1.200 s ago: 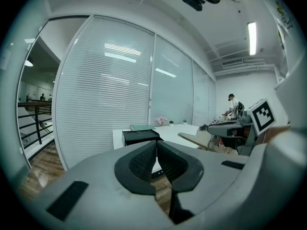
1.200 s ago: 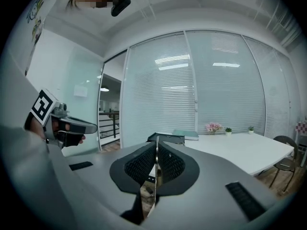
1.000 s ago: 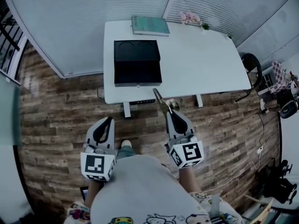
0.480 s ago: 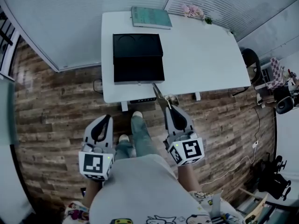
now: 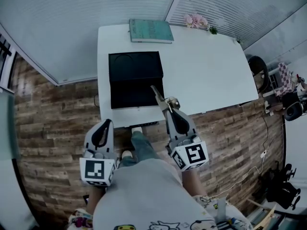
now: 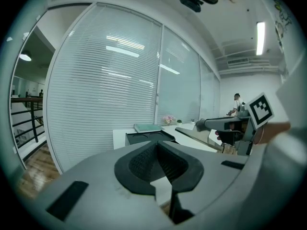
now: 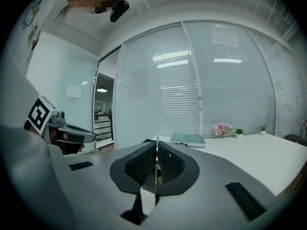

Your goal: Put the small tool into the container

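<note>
The container (image 5: 135,78) is an open black case on the left part of the white table (image 5: 206,66). My right gripper (image 5: 169,108) is shut on the small tool (image 5: 159,96), a thin metal blade that sticks out forward over the case's front right corner. In the right gripper view the tool (image 7: 157,169) stands edge-on between the shut right gripper (image 7: 157,150). My left gripper (image 5: 106,124) hangs over the floor just short of the table's front edge. In its own view the left gripper (image 6: 158,145) is shut with nothing in it, and the container (image 6: 148,137) lies ahead.
A green book (image 5: 150,30) lies at the table's back edge behind the case, with pink flowers (image 5: 195,19) to its right. A dark chair (image 5: 259,66) stands past the table's right end. Glass walls with blinds close off the back. The person's legs are below.
The person has stepped toward the table, which now lies closer and lower in view. The right gripper with the tool has come from over the floor to over the table's front edge.
</note>
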The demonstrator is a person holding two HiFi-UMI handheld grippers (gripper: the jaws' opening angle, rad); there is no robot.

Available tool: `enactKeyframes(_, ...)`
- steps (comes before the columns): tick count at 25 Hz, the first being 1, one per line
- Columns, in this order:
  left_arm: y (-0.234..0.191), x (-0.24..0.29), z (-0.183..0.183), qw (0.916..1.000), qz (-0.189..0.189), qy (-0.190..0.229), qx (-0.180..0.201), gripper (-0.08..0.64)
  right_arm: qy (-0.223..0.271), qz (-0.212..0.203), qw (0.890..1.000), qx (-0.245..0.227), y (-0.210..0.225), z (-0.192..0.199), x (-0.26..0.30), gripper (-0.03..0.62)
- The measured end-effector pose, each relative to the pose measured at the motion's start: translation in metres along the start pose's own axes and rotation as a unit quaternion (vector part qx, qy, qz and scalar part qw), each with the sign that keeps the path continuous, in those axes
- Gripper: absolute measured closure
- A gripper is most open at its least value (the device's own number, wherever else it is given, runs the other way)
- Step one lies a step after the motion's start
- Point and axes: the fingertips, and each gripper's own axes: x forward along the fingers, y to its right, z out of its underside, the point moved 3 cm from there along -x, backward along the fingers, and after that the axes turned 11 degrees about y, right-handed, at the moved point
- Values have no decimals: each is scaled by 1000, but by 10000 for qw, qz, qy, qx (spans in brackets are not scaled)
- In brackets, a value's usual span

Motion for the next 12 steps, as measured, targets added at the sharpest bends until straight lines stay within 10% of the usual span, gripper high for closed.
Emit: enactKeyframes(12,-20,115,-37,9991,-303,256,176,551,181,-464,9988,-11,69,-18,104,581)
